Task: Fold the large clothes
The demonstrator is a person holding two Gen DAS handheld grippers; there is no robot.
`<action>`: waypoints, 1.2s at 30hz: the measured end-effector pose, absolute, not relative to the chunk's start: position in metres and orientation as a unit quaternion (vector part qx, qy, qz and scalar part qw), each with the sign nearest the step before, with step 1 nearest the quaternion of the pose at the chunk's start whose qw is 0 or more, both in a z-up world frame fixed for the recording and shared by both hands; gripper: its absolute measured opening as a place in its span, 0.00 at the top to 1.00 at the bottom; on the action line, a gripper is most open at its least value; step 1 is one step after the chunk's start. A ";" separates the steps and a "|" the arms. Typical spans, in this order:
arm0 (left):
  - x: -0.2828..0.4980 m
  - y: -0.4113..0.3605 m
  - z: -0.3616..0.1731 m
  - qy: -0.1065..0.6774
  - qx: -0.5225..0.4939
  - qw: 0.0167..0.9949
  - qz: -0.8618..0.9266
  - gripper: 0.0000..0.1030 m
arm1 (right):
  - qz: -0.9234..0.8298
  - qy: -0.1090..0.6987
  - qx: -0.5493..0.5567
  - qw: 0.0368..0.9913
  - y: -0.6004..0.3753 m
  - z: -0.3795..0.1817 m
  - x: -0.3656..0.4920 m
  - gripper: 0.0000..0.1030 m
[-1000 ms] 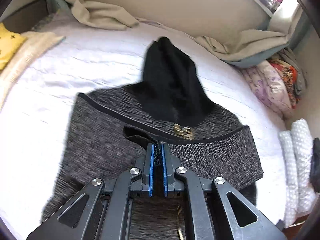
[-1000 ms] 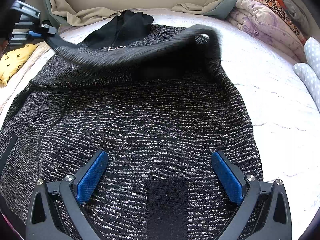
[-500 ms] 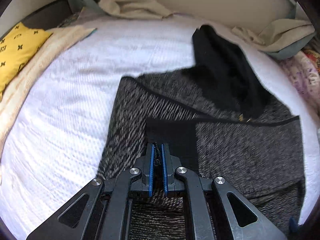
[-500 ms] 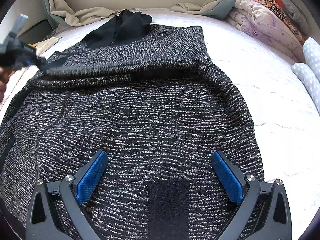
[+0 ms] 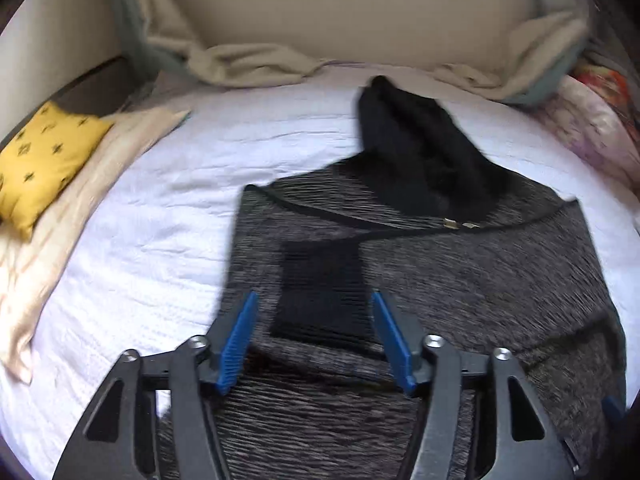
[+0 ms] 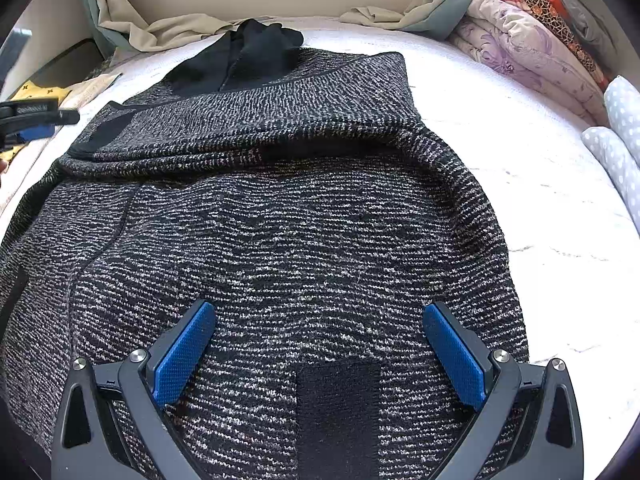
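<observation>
Fingers: left gripper (image 5: 314, 344) opening over black ribbed cuff (image 5: 320, 288); right gripper (image 6: 320, 354) spread, empty.
Speckled charcoal knit cardigan (image 6: 288, 216): 1 sleeve laid across body, apparently released to set fold.

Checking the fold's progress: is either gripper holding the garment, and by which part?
Nothing is held. The left gripper is opening above the speckled dark-grey knit jacket's black cuff; the right gripper stands open.
</observation>
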State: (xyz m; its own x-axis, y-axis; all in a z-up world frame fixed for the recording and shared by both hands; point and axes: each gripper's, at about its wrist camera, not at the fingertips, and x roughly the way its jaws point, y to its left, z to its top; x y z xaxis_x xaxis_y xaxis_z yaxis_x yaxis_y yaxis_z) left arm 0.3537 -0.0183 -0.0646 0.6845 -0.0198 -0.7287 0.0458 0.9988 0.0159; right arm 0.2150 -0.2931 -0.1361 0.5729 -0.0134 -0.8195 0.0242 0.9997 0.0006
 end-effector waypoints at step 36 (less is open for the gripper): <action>0.264 -0.045 -0.153 0.463 -0.015 0.886 -0.032 0.00 | -0.008 0.448 0.005 0.894 -0.294 -0.137 0.206 0.00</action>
